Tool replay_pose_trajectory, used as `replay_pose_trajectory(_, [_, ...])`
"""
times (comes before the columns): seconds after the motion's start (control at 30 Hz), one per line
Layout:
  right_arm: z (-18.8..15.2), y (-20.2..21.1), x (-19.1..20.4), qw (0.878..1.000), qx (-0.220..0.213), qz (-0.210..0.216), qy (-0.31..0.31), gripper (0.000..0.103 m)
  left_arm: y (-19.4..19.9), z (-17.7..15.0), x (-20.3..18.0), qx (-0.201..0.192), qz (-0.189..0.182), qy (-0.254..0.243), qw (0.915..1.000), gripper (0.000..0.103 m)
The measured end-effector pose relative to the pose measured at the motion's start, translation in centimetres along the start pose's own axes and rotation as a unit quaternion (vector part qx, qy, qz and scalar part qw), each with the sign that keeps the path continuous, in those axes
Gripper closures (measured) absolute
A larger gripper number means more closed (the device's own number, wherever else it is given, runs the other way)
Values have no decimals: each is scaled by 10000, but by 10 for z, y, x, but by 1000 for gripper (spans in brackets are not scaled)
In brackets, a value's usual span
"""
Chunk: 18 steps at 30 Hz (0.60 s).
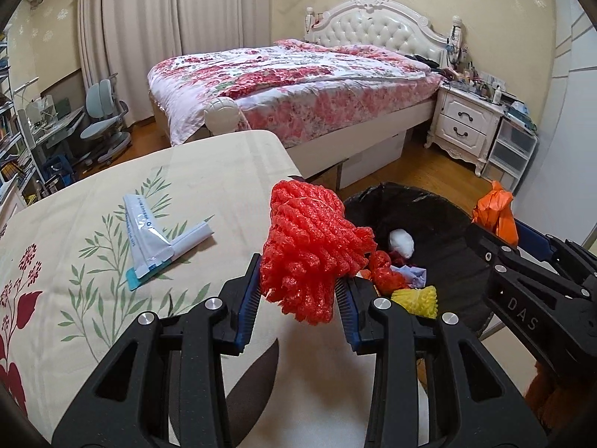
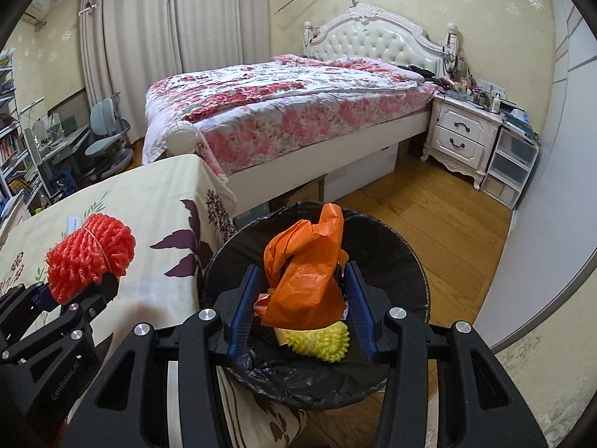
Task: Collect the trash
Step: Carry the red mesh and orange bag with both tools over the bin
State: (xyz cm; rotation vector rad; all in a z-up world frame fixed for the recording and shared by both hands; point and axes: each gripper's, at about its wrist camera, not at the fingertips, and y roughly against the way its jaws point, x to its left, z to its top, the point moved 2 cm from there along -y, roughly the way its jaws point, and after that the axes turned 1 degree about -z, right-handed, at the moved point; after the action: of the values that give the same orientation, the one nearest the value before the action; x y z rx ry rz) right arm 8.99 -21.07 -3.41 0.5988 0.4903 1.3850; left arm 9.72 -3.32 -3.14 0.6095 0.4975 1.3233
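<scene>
Two grippers carry trash: the left gripper [image 1: 298, 291] clamps a red foam net [image 1: 313, 246] at the table's [image 1: 93, 224] edge, while the right gripper [image 2: 302, 298] grips an orange bag [image 2: 302, 268] above the black-lined bin [image 2: 410, 261].

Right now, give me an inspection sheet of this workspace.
Surface: table under a floral tablecloth.
Job's things: red foam net in the left gripper; orange plastic bag in the right gripper, over the black-lined trash bin; yellow foam net and white wad already in the bin.
Clutter: white sachet on the cloth.
Grippers: left gripper shut on the net; right gripper shut on the bag.
Cables: nothing seen.
Surroundings: bed, nightstand, desk chair.
</scene>
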Motion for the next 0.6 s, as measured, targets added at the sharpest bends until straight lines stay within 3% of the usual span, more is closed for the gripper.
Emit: replay_pose_trajectory(0.6, [-1, -27, -26, 9992, 189, -165, -318, 57, -35, 17, -30, 149, -44, -144, 9998, 66])
